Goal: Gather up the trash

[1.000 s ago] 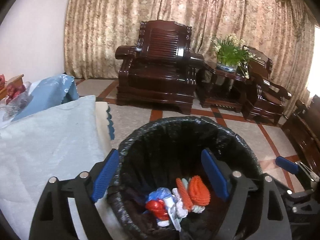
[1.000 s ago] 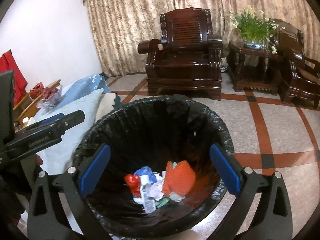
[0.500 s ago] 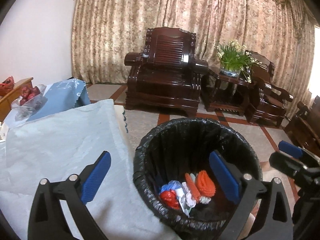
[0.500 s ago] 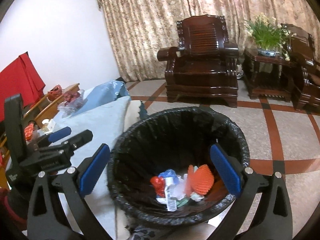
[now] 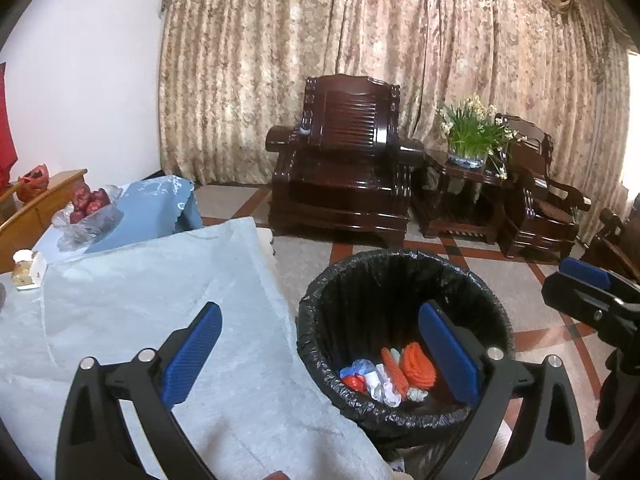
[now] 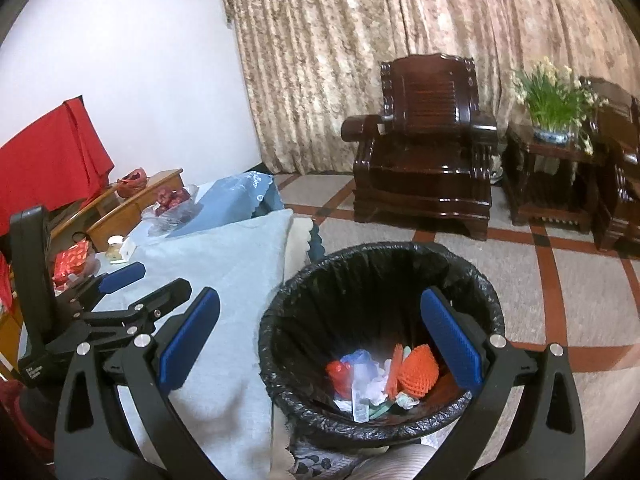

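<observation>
left gripper [image 5: 320, 354]: jaws wide apart, empty, over table edge beside trash bin | right gripper [image 6: 320, 338]: jaws wide apart, empty, above bin rim | trash bin [image 6: 472, 276]: black-lined, on floor just beside the pale-blue tablecloth [image 5: 132, 304] | trash [image 6: 376, 376]: orange foam net, red and white wrappers at bin bottom
</observation>
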Motion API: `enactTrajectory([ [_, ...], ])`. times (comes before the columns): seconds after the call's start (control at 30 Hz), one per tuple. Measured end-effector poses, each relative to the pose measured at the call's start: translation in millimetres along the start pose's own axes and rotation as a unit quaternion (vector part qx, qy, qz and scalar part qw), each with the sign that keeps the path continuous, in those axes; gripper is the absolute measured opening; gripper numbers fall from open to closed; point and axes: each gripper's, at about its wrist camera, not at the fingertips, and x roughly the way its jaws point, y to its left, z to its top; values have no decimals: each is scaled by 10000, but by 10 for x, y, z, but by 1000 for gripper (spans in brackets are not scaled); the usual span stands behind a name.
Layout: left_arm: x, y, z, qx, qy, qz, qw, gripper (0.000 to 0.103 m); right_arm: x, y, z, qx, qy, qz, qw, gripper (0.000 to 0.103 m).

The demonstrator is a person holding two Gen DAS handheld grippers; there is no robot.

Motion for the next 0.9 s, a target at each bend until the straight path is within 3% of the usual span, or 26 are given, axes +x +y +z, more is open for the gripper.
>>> enactTrajectory([
  [0.4,-453,116,82,-84,-318,122,9994,97,-226,258,109,-266,-182,74,9995,98],
  [0.9,-682,196,81,-87,-547,249,9982,97,-301,447,121,-472,-241,131,9985,98],
])
